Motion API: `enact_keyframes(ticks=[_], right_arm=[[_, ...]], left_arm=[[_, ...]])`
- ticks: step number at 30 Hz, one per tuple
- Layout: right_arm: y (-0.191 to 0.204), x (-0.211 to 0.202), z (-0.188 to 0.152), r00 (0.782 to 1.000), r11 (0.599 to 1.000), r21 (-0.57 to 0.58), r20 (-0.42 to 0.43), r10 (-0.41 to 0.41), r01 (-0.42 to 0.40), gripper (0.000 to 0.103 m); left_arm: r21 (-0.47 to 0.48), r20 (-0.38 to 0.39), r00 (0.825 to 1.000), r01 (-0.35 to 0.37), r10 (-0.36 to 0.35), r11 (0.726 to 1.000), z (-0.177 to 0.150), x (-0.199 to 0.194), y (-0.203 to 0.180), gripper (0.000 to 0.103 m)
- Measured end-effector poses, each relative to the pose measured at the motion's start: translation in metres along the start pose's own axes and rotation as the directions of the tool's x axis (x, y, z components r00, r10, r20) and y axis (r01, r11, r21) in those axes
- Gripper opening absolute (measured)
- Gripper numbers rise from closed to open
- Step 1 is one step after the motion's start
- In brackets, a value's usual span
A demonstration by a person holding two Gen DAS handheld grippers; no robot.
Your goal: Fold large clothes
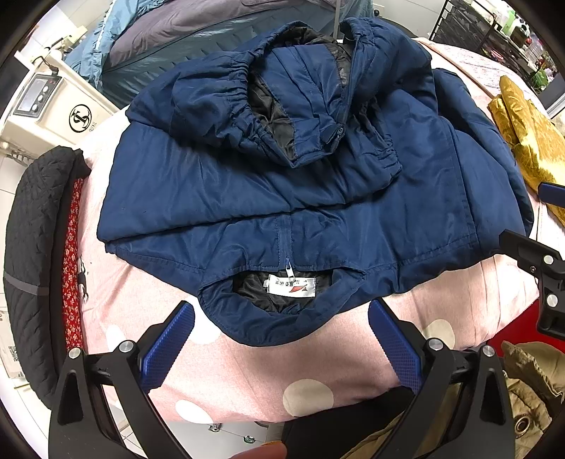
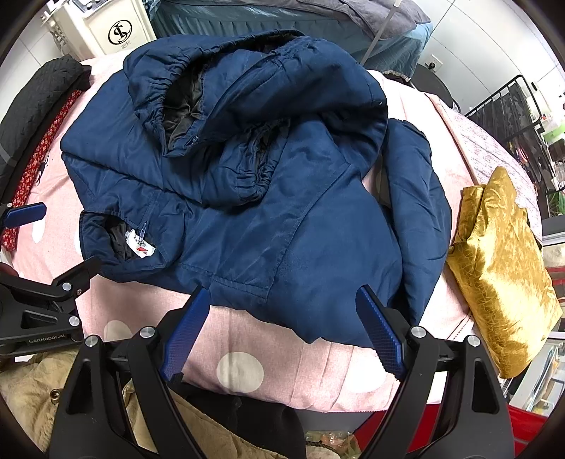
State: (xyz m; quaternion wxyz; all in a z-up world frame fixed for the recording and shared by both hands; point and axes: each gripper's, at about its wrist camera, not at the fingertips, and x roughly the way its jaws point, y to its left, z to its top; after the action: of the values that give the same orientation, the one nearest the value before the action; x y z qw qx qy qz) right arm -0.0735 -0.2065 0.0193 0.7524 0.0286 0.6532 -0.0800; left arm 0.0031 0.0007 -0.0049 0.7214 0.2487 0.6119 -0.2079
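Observation:
A navy padded jacket point(image 1: 282, 197) lies on a pink dotted sheet point(image 1: 247, 374), collar with a white label point(image 1: 290, 286) toward me and sleeves folded across its body. It also shows in the right wrist view point(image 2: 268, 219). My left gripper point(image 1: 280, 339) is open and empty, hovering just in front of the collar. My right gripper point(image 2: 282, 332) is open and empty, hovering above the jacket's near right edge. Each gripper appears at the edge of the other's view.
A folded gold garment point(image 2: 501, 261) lies right of the jacket. A black quilted garment point(image 1: 31, 268) and a red patterned cloth point(image 1: 70, 261) lie left. A tan garment point(image 2: 31, 395) sits below the near edge. A white machine point(image 1: 46, 109) and blue-grey bedding point(image 1: 197, 31) stand behind.

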Motion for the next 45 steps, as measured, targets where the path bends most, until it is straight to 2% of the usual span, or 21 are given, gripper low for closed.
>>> enact_keyframes(ticks=[19, 25, 27, 35, 38, 40, 45], right_arm=[[0.003, -0.005, -0.001, 1.000, 1.000, 0.000, 0.009, -0.002, 0.002, 0.084], [0.004, -0.009, -0.004, 1.000, 1.000, -0.002, 0.011, 0.002, -0.002, 0.084], [0.004, -0.010, -0.005, 1.000, 1.000, -0.003, 0.013, 0.002, -0.002, 0.084], [0.004, -0.010, -0.006, 1.000, 1.000, -0.004, 0.015, 0.003, -0.003, 0.084], [0.004, -0.009, -0.006, 1.000, 1.000, -0.004, 0.013, 0.002, -0.002, 0.084], [0.004, -0.009, -0.007, 1.000, 1.000, -0.007, 0.014, 0.004, -0.004, 0.084], [0.004, -0.008, -0.009, 1.000, 1.000, -0.017, 0.013, 0.005, -0.005, 0.084]], left_arm=[[-0.004, 0.005, 1.000, 0.006, -0.006, 1.000, -0.003, -0.004, 0.001, 0.097], [-0.009, 0.019, 0.999, -0.045, 0.045, 0.999, -0.007, -0.005, 0.000, 0.097], [-0.011, 0.001, 1.000, -0.017, 0.017, 1.000, -0.008, -0.005, 0.000, 0.097], [-0.014, -0.016, 1.000, -0.013, 0.013, 1.000, -0.011, -0.005, -0.001, 0.097], [-0.023, -0.040, 0.999, 0.028, -0.029, 0.999, -0.012, -0.002, -0.002, 0.097], [-0.031, -0.041, 0.998, 0.053, -0.054, 0.998, -0.013, -0.002, -0.002, 0.097], [-0.036, -0.020, 0.998, 0.051, -0.052, 0.998, -0.014, -0.003, -0.004, 0.097]])
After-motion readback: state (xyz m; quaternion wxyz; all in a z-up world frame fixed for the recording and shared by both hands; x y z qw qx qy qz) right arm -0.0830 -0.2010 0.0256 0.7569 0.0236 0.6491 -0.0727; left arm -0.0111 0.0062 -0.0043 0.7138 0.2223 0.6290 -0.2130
